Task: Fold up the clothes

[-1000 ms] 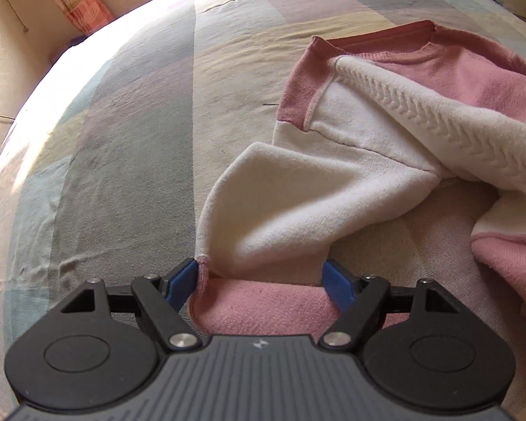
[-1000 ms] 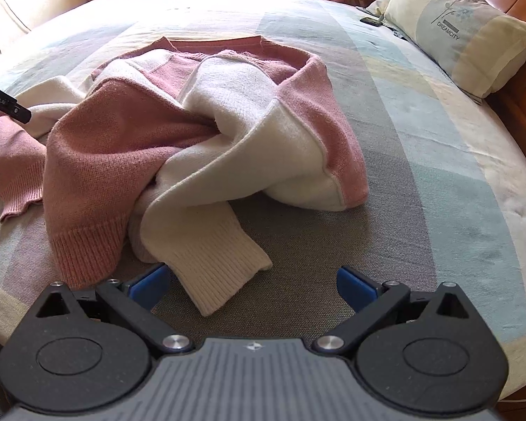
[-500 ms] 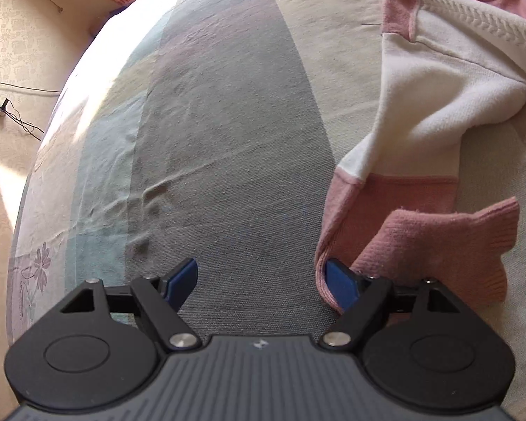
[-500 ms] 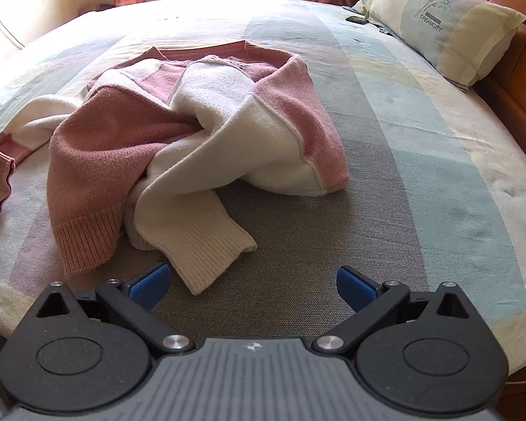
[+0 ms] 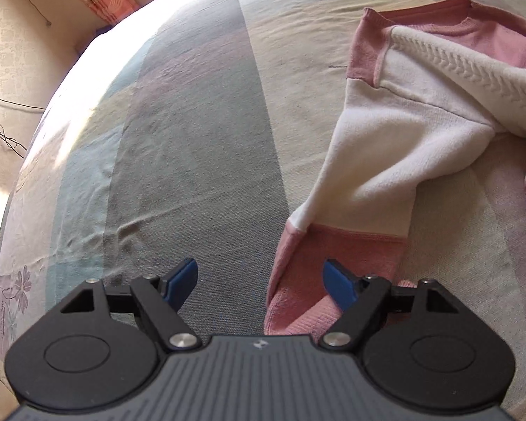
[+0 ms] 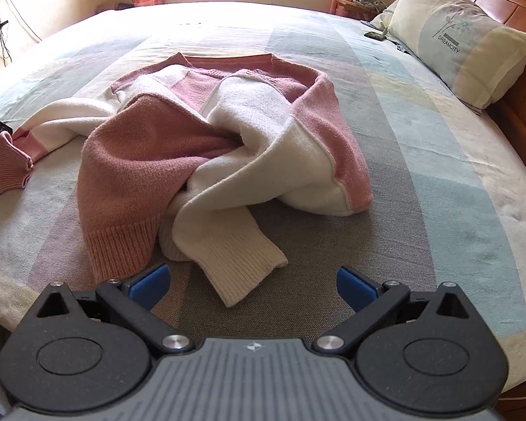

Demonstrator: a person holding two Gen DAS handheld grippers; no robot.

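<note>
Left gripper (image 5: pixel 261 282) gapes above pink cuff (image 5: pixel 298 312) of sweater (image 5: pixel 385 161).

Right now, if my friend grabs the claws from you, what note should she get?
Left claw: open, holding nothing, the pink cuff of one sleeve partly between its fingers.
Right claw: open, empty, just short of the white ribbed cuff.
Sweater: pink and white, crumpled mid-bed, one sleeve pulled out to the side, the other bunched over the body.
Done: no fold yet.
Left: spread it flat, fold the sleeves in, fold the body.
</note>
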